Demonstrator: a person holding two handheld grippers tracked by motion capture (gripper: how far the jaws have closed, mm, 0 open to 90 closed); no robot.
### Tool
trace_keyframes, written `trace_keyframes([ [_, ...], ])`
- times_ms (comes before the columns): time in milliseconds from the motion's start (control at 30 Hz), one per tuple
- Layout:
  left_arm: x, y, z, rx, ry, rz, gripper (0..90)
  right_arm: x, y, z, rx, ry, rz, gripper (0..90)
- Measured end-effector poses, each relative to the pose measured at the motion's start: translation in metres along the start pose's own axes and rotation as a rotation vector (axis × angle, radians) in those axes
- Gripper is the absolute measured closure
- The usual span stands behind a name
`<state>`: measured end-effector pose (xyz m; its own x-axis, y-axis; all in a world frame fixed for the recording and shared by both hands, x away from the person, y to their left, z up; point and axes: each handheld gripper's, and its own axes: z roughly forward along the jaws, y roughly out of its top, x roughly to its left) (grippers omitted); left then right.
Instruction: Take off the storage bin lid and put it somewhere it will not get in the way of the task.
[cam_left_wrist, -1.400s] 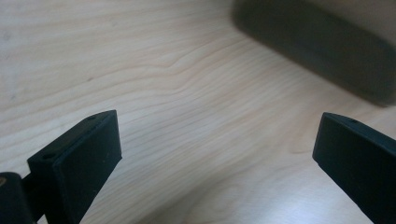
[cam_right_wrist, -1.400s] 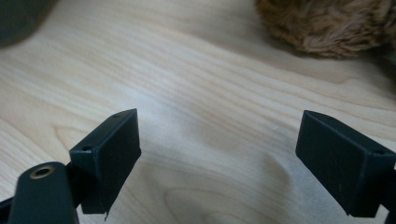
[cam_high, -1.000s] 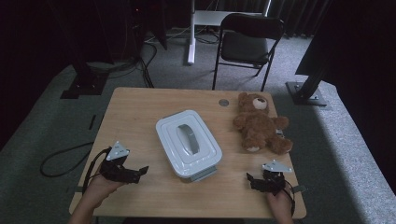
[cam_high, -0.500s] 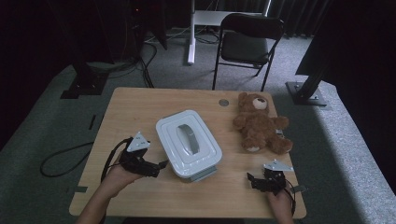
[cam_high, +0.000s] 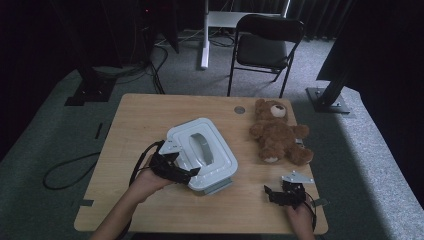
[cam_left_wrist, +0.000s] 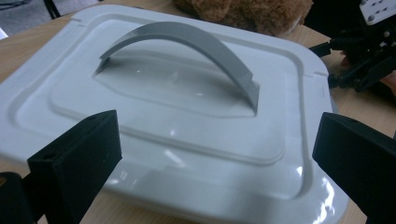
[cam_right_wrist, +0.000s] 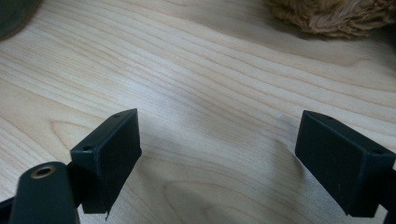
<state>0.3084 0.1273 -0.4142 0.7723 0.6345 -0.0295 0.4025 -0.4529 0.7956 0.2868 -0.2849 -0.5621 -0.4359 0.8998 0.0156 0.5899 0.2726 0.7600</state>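
Room: dark studio, grey carpet, black folding chair (cam_high: 267, 37) behind.
Table: pale rectangular wooden table (cam_high: 135, 120), container mid-centre.
Container: white rectangular plastic container (cam_high: 202, 155) with grey arched handle (cam_left_wrist: 187, 44), lid on.
Bear: brown plush teddy bear (cam_high: 277, 132), right of container, apart.
Left gripper (cam_high: 186, 176): jaws spread wide, at container's near-left edge, forearm angled inward.
Right gripper (cam_high: 274, 194): jaws spread, low over bare wood, idle.
Risk: shallow rim bite likely slips; glossy lid.
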Motion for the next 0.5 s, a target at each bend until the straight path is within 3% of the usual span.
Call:
trace_keyframes([
  [267, -0.001, 0.013, 0.024, 0.021, -0.020, 0.007, 1.9, 0.000, 0.000, 0.000, 0.003, -0.003, 0.000, 13.4],
  [500, -0.002, 0.021, 0.041, 0.023, -0.021, -0.018, 1.9, 0.000, 0.000, 0.000, 0.006, -0.002, -0.001, 13.6],
])
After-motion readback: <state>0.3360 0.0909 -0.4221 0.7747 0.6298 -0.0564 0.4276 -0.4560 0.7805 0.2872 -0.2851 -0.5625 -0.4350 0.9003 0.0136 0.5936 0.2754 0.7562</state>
